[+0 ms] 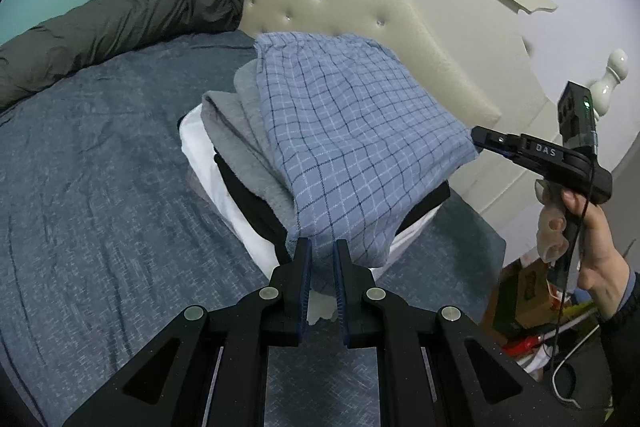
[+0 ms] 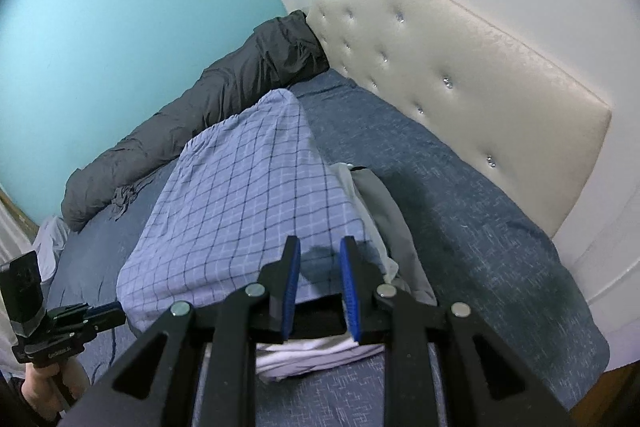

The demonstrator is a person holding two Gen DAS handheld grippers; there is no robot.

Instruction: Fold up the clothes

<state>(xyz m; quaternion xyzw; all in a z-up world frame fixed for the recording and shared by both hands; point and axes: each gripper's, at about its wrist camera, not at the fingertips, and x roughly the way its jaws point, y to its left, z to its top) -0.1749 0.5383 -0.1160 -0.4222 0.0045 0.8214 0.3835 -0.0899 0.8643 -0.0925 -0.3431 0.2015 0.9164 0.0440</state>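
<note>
Checked garment (image 1: 352, 131) is seen folded atop a stack (image 1: 240, 147), centre frame, long axis running away from both grippers. Left gripper (image 1: 322, 251) jaws are narrowly parted at its near edge; right gripper (image 2: 320, 251) likewise, nothing visibly held.

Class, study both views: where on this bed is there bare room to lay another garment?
Free: the blue bedspread between the dark rolled quilt and the clothes stack, and a strip between stack and headboard. Crowded: the stack, topped by the checked garment.
</note>
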